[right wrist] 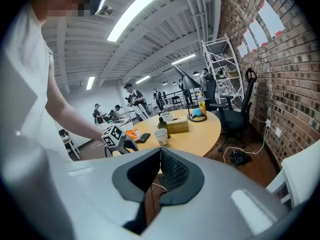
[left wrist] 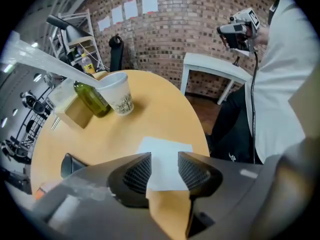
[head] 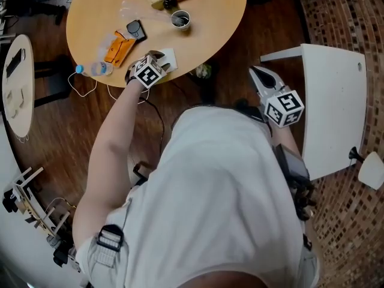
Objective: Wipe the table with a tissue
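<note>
The tissue (left wrist: pixel 167 146) lies flat at the near edge of the round table (head: pixel 210 35), a little right of the orange packet (head: pixel 118 48). It looks nearly square, so I can't call a long axis; its edges sit slightly skewed to the rim. The left gripper (left wrist: pixel 164 158) hangs right over it, pointing steeply down, jaws apart with the sheet showing between them and not pinched. I'd bring the pads down onto the tissue's middle and press rather than grab, then sweep away from the edge. The right gripper (right wrist: pixel 159 156) waits off to the right, jaws together, empty.
</note>
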Demonstrator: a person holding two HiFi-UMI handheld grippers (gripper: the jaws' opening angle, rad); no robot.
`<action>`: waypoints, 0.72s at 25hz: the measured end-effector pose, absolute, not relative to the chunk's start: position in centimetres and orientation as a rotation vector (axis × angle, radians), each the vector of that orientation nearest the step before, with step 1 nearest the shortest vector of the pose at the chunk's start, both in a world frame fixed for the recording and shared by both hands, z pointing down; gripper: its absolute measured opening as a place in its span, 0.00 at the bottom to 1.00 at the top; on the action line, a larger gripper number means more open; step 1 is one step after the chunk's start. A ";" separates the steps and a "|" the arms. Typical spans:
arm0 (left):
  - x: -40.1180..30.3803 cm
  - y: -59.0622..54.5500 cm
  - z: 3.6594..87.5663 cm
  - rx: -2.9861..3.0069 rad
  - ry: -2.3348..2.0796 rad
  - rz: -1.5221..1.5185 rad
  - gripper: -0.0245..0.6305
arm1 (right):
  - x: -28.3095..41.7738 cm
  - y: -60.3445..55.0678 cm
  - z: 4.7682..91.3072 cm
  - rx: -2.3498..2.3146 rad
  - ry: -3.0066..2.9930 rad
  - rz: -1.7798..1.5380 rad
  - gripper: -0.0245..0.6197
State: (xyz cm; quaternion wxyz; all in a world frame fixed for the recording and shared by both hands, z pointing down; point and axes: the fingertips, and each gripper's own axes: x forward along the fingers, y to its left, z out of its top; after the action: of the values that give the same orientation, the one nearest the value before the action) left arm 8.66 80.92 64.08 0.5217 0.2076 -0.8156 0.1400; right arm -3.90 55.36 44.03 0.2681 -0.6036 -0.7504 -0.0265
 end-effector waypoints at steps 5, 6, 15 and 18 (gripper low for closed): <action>9.4 80.9 66.4 0.575 -1.783 0.367 0.39 | -4.3 55.1 44.1 -1.599 -2.037 -0.058 0.05; 9.6 80.8 66.8 0.589 -1.755 0.372 0.39 | -4.4 55.1 44.0 -1.593 -2.041 -0.054 0.05; 10.1 78.8 66.4 0.594 -1.806 0.332 0.12 | -5.2 55.2 43.5 -1.565 -2.077 -0.024 0.05; 9.3 78.7 65.6 0.532 -1.895 0.269 0.09 | -5.2 55.1 43.4 -1.564 -2.081 -0.016 0.05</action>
State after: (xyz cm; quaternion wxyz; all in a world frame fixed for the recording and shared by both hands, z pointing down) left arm 9.25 78.68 65.59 0.5459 0.2244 -0.7992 0.1134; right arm -5.24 55.09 43.42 0.2660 -0.5791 -0.7706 -0.0061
